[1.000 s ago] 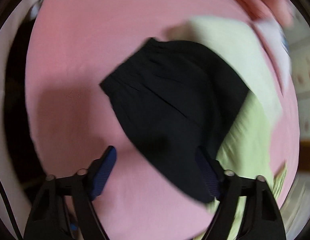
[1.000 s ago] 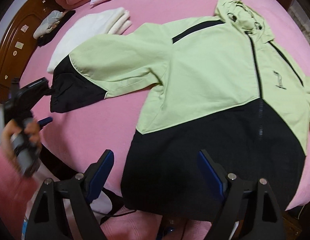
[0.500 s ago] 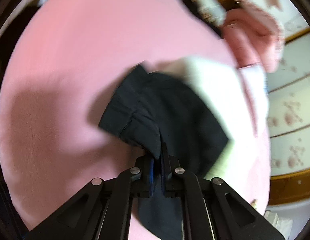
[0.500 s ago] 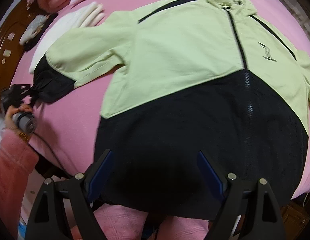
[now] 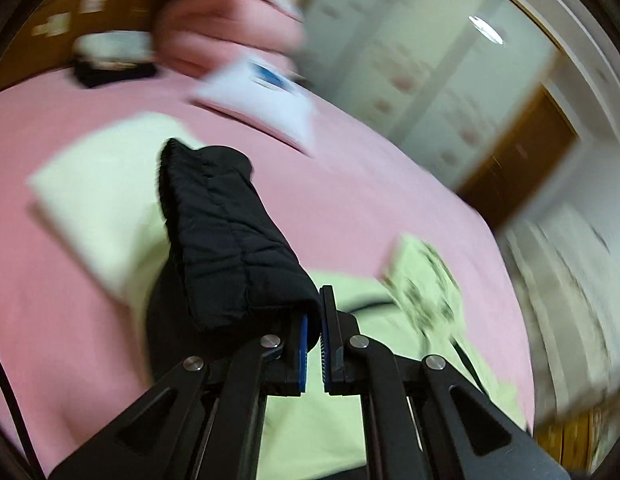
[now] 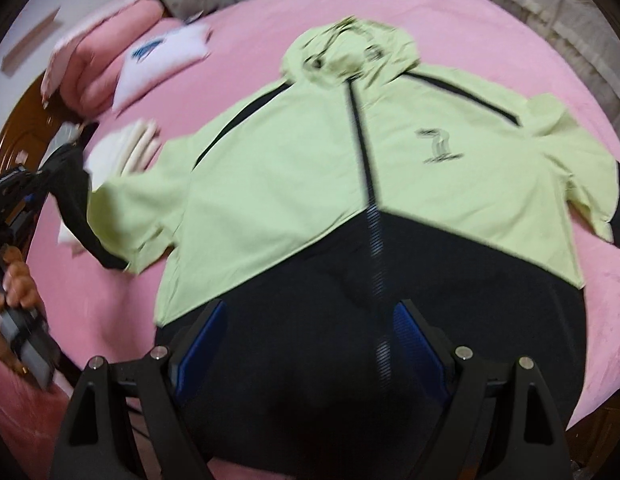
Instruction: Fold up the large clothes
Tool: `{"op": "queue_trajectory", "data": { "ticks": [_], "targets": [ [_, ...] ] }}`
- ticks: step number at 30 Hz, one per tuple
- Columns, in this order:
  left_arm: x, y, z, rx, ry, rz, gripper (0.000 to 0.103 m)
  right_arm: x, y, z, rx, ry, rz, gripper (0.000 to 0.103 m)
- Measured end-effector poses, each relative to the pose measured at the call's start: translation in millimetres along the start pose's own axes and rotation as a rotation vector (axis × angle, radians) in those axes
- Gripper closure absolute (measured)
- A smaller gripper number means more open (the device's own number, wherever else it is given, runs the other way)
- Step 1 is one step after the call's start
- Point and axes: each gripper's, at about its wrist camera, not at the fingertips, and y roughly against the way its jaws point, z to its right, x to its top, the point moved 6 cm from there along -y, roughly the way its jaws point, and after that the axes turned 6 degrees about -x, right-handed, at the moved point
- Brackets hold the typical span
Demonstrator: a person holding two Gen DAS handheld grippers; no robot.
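One jacket (image 6: 318, 184), one cuff (image 5: 230, 248) pinched, left gripper (image 5: 314, 344).

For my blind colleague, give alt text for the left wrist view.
The left claw is shut on the black cuff of a lime-green jacket, lifting it above a pink bed. Background is motion-blurred.

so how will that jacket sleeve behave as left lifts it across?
Likely floppy: the black cuff droops over the left gripper. Probably light: the sleeve lifts while the jacket body lies flat. It may slip; only an edge is pinched.
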Motion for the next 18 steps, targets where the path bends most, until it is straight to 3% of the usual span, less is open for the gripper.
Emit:
{"op": "queue_trajectory", "data": {
  "ticks": [3, 5, 7, 8, 10, 12, 14, 16, 18],
  "targets": [
    [-35, -53, 45, -0.071, -0.068, -0.115, 0.099, 15, -2, 26, -0.026, -0.03, 0.045, 0.018],
    [-56, -83, 58, -0.06, -0.123, -0.212, 0.089, 22, -7, 42, -0.035, -0.051, 0.069, 0.018],
    [-71, -110, 59, -0.003, -0.174, -0.332, 0.061, 30, -16, 56, -0.043, -0.075, 0.081, 0.018],
    [-84, -108, 61, 0.013, -0.182, -0.358, 0.053, 33, -21, 60, -0.043, -0.086, 0.081, 0.018],
    [-98, -98, 60, 0.041, -0.175, -0.372, 0.026, 39, -32, 69, -0.025, -0.122, 0.073, 0.018],
    [-92, -86, 52, 0.061, -0.145, -0.36, 0.017, 44, -44, 70, 0.029, -0.155, 0.053, 0.018],
    [-93, -76, 37, 0.07, -0.106, -0.388, 0.015, 48, -54, 64, 0.091, -0.178, 0.03, 0.018],
    [-115, -64, 6, 0.093, -0.076, -0.446, 0.014, 52, -66, 48, 0.167, -0.194, 0.001, 0.018],
    [-126, -55, -29, 0.133, -0.05, -0.516, 0.014, 57, -78, 29, 0.237, -0.209, -0.02, 0.029]
  ]
}}
